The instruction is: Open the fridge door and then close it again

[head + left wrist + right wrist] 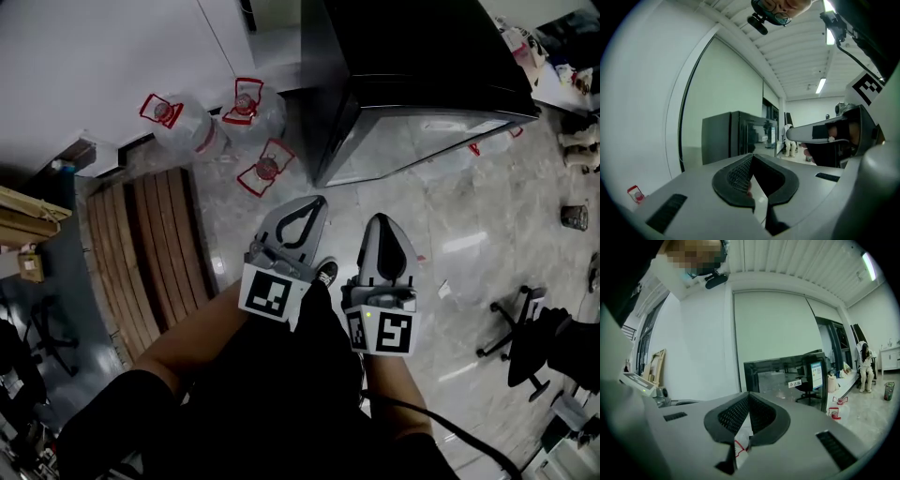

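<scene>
The black fridge [422,56] stands ahead of me on the pale floor, its glass door [422,141] closed. It also shows in the left gripper view as the fridge [736,136], and in the right gripper view as the fridge [787,376], some way off. My left gripper [317,202] and right gripper [380,219] are held side by side in front of my body, short of the fridge and apart from it. Both are shut, with nothing between the jaws. The tips of the left gripper [751,157] and of the right gripper [749,393] meet.
Three clear water bottles with red handles [187,127] [253,103] [267,169] lie on the floor left of the fridge. A wooden pallet [150,253] lies at my left. An office chair [520,328] stands at the right, and a small bin [574,217] beyond it.
</scene>
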